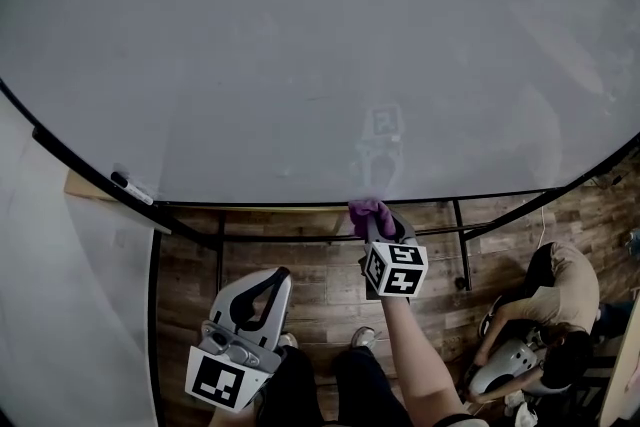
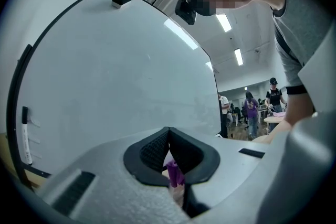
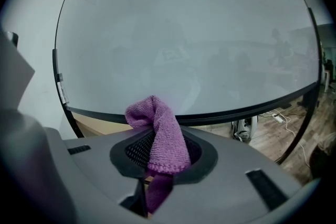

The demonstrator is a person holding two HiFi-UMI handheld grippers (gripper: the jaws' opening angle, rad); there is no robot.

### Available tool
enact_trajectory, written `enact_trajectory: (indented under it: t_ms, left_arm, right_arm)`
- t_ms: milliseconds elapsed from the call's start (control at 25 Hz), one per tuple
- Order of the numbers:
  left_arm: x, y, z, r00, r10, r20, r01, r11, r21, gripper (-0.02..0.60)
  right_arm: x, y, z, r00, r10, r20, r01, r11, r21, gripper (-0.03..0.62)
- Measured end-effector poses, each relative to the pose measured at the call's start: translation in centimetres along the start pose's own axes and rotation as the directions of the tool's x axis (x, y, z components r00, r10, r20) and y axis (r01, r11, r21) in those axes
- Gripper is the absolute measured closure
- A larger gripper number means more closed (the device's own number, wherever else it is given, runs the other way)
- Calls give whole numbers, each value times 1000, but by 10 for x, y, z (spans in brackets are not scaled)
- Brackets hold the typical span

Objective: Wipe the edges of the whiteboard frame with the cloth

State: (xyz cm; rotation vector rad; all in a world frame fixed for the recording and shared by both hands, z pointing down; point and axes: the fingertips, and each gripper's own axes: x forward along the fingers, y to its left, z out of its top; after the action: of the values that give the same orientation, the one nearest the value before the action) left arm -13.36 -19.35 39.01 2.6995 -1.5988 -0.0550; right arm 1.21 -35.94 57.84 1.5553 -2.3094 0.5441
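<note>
The whiteboard [image 1: 320, 45] fills the upper head view, and its black frame [image 1: 300, 204] runs along the bottom edge. My right gripper [image 1: 373, 223] is shut on a purple cloth [image 1: 370, 211], which it holds just under that bottom edge. In the right gripper view the cloth [image 3: 160, 134] bunches up over the jaws, a little short of the frame [image 3: 236, 113]. My left gripper [image 1: 277, 273] hangs lower and to the left, away from the board. Its tips [image 2: 168, 131] meet with nothing between them. A bit of purple shows through the hole behind them.
A black marker [image 1: 131, 187] lies on the tray at the board's lower left. Black stand bars [image 1: 463, 245] cross under the board over a wooden floor. A person [image 1: 560, 305] crouches at the lower right. A small dark block [image 2: 121, 1] sits at the board's top.
</note>
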Motion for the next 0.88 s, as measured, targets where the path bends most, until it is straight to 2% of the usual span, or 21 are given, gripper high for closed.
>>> enact_trajectory:
  t_ms: [320, 880]
  left_arm:
    - [25, -30, 4, 1000, 3, 6, -3, 1000, 16, 565]
    - [75, -92, -6, 999, -34, 9, 34, 999, 14, 565]
  right_arm:
    - [-11, -40, 3, 1000, 2, -3, -2, 1000, -16, 514]
    - [-28, -125, 5, 999, -42, 8, 42, 999, -26, 514]
